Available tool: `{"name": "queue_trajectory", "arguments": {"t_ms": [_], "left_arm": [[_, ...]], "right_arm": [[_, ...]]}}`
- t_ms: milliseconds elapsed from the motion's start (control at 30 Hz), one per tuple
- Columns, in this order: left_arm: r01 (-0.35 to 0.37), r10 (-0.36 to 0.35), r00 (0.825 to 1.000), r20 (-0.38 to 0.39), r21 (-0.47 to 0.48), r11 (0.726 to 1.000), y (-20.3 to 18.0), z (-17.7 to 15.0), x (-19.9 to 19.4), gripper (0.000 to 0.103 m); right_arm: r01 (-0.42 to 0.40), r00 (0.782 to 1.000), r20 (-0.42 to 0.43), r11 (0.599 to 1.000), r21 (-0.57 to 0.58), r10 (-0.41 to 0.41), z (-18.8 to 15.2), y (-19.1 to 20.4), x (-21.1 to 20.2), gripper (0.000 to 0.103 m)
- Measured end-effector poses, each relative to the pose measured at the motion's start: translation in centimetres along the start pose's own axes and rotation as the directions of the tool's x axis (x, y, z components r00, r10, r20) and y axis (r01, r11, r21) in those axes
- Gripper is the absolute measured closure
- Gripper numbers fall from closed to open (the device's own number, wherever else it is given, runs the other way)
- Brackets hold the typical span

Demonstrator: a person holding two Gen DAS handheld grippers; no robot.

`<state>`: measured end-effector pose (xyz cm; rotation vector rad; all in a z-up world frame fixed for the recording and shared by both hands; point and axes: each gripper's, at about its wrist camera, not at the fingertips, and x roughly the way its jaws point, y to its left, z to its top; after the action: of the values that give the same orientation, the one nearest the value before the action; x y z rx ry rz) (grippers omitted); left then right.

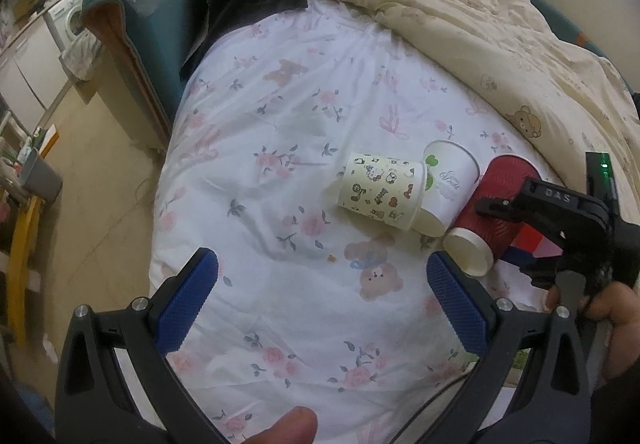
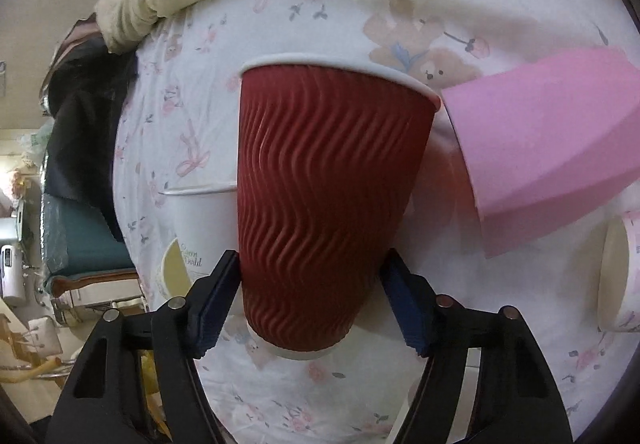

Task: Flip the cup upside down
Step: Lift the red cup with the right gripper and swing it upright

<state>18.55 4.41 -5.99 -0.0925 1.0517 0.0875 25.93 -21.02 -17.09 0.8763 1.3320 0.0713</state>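
Right claw (image 2: 310,298) grips the empty red cup (image 2: 324,200); left claw (image 1: 322,288) gapes wide, holding nothing.

The left wrist view looks from well above and behind its own claw (image 1: 322,286), facing forward and down over the bed (image 1: 304,92) — wide and distant. The right wrist view sits very close, looking along its claw (image 2: 310,302) at the red cup (image 2: 328,180) filling the frame. Both share that red cup (image 1: 496,208), the white cup (image 1: 450,180) beside it and the floral sheet — the right claw (image 1: 516,228) itself shows in the left view.
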Motion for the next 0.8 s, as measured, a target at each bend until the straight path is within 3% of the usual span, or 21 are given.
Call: {"name": "queue_trajectory", "arguments": {"t_ms": [367, 600, 800], "left_arm": [[-0.019, 0.019, 0.999, 0.033, -0.010, 1.000, 0.3, -0.4, -1.5, 0.000], [-0.012, 0.011, 0.997, 0.072, 0.003, 1.000, 0.1, -1.9, -5.3, 0.000], [0.013, -0.013, 0.996, 0.084, -0.004, 1.000, 0.5, -4.6, -8.7, 0.000]], "right_arm": [[-0.064, 0.997, 0.026, 0.993, -0.101, 0.067, -2.5, 1.5, -5.2, 0.031], [-0.120, 0.991, 0.044, 0.977, -0.177, 0.130, -5.1, 2.5, -10.5, 0.031], [-0.117, 0.990, 0.039, 0.953, -0.278, 0.133, -9.0, 2.1, -15.2, 0.031]]}}
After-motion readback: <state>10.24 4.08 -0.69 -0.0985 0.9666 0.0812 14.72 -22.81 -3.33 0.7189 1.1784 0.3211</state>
